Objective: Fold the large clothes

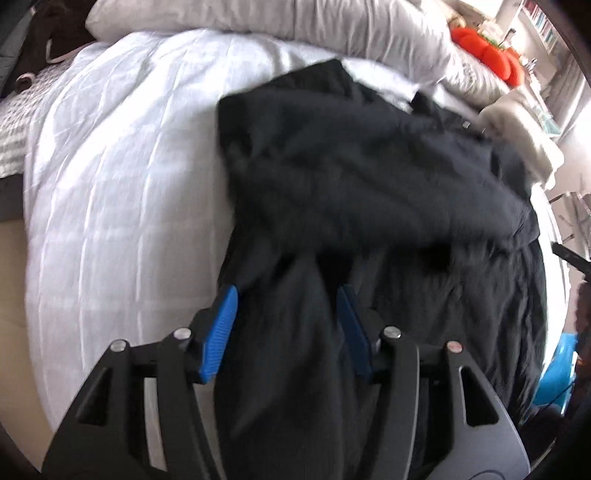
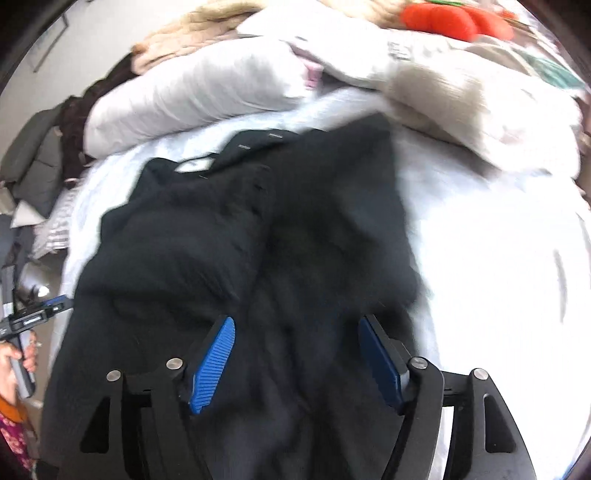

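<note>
A large black garment (image 1: 351, 166) lies crumpled on the white bed cover (image 1: 110, 184). In the right wrist view the same garment (image 2: 240, 229) shows a collar with small white labels at its far end. My left gripper (image 1: 288, 291) is open, its blue pads (image 1: 221, 332) spread either side of a fold of the black cloth. My right gripper (image 2: 295, 325) is open too, its blue pads (image 2: 214, 362) wide apart over the garment's near edge. Cloth lies between the pads of both grippers and neither closes on it. Both views are blurred.
White pillows and a bunched duvet (image 1: 258, 22) lie at the bed's far end, with an orange-red cushion (image 1: 487, 48) beyond. The bed cover (image 2: 498, 258) stretches right of the garment. Dark clothes (image 2: 40, 155) are piled off the bed's left side. The person's hand holding the left gripper (image 2: 22, 354) shows at far left.
</note>
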Demonstrator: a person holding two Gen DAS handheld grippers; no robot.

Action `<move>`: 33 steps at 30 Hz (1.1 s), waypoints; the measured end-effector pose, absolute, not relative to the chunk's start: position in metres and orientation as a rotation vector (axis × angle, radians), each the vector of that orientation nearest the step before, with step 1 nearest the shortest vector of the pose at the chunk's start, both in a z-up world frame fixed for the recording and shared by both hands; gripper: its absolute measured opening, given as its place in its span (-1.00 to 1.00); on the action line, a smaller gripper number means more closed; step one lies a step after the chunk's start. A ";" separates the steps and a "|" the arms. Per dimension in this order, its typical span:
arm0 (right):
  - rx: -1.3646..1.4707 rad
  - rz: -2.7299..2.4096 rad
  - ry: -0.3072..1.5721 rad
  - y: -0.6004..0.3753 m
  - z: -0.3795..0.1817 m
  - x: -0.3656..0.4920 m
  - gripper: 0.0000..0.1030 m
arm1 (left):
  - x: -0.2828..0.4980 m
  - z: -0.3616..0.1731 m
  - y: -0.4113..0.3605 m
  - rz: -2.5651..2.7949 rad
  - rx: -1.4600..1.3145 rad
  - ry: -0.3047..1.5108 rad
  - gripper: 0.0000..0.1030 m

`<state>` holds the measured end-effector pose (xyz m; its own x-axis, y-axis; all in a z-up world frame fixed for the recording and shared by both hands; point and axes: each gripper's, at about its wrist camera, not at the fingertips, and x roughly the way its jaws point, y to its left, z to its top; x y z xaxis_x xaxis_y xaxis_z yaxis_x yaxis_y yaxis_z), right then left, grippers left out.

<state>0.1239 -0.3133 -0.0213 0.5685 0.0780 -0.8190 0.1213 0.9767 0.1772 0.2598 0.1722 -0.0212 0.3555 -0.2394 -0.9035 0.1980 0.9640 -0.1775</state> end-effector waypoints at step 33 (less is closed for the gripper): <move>0.315 -0.047 1.219 -0.338 -0.077 -0.053 0.47 | 0.102 -0.041 0.243 -0.207 -0.091 1.269 -0.04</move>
